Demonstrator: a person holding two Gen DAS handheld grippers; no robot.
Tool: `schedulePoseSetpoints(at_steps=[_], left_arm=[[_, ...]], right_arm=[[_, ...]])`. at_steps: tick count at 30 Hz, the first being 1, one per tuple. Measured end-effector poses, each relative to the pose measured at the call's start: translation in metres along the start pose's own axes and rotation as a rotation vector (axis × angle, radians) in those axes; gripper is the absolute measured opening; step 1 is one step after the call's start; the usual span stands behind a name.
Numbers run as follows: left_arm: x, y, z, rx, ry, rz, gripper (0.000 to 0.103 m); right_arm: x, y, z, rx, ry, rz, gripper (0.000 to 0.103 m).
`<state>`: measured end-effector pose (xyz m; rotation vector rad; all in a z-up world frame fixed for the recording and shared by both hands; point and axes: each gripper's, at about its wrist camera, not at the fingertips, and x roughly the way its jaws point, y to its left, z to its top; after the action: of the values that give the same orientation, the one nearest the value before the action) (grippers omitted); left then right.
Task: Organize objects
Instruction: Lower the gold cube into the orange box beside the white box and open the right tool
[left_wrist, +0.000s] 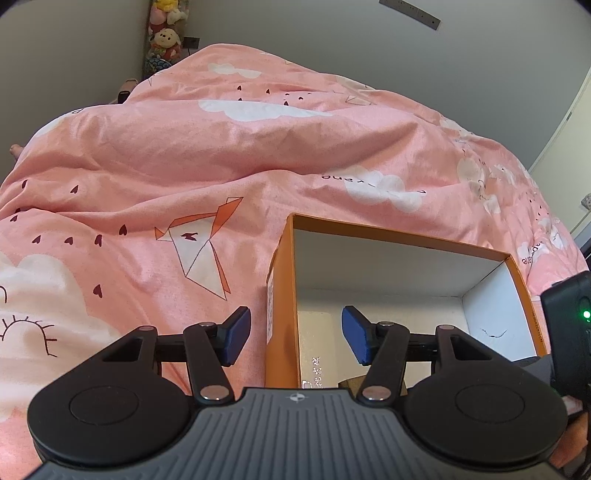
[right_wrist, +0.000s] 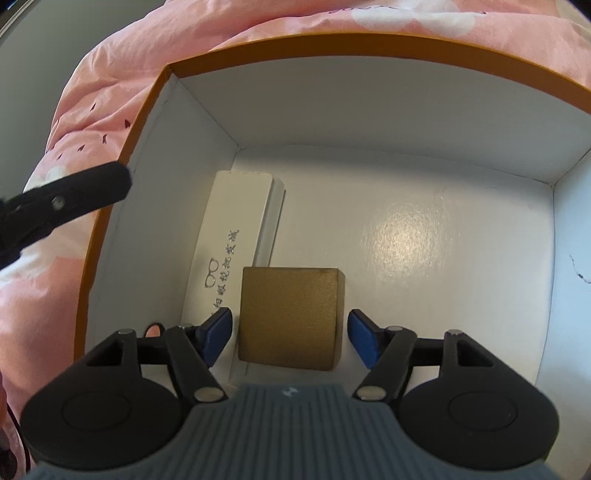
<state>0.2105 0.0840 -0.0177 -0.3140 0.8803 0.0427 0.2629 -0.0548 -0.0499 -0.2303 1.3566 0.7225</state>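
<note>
Two items are already lying inside the orange box (right_wrist: 122, 147) on the bed (left_wrist: 147, 166): a white packet (right_wrist: 229, 236) and a brown cube (right_wrist: 291, 317). The right gripper (right_wrist: 290, 332) is hovering released around the cube, apparently not touching it; the left gripper (left_wrist: 293, 336) is straddling the box wall, released.

L gripper (left_wrist: 293, 338) jaws spread wide, nothing btwn pads. R gripper (right_wrist: 290, 338) also wide open, angled downward, pads not touching anything.

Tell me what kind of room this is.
Most likely a bedroom: a rumpled pink quilt covers what looks like a bed, stuffed toys are stacked in the far corner, and the orange box being filled rests on the bedding.
</note>
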Motion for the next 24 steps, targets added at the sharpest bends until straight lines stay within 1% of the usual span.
schedulePoseSetpoints(at_steps=[2,5,6,8,10,13,16,17,18,20,24], left_arm=[[0.001,-0.001,0.0,0.001,0.003,0.001,0.066],[0.001,-0.002,0.0,0.003,0.005,-0.001,0.066],[0.002,-0.002,0.0,0.004,0.006,-0.001,0.066],[0.003,-0.002,0.0,0.008,0.01,0.0,0.066],[0.005,-0.003,0.0,0.014,0.017,0.003,0.065],[0.007,-0.003,0.001,0.028,0.026,0.011,0.059],[0.01,-0.004,0.003,0.036,0.037,0.02,0.05],[0.011,-0.004,0.003,0.036,0.041,0.023,0.046],[0.012,-0.004,0.004,0.038,0.045,0.029,0.044],[0.013,-0.003,0.005,0.042,0.045,0.033,0.043],[0.016,-0.002,0.008,0.042,0.05,0.037,0.041]], right_arm=[[-0.002,0.004,-0.003,-0.026,0.01,-0.011,0.073],[0.001,0.011,-0.008,-0.065,0.032,-0.048,0.073],[0.003,0.012,-0.009,-0.075,0.038,-0.061,0.071],[0.007,0.013,-0.012,-0.076,0.054,-0.057,0.063],[0.006,0.011,-0.013,-0.059,0.05,-0.047,0.063],[-0.004,0.006,-0.01,-0.028,0.003,-0.046,0.063],[-0.019,-0.002,0.0,0.01,-0.066,-0.043,0.062],[-0.024,-0.004,0.005,0.026,-0.09,-0.042,0.062],[-0.028,-0.008,0.01,0.046,-0.111,-0.039,0.062],[-0.033,-0.015,0.02,0.097,-0.147,-0.025,0.062],[-0.038,-0.032,0.038,0.227,-0.204,0.031,0.062]])
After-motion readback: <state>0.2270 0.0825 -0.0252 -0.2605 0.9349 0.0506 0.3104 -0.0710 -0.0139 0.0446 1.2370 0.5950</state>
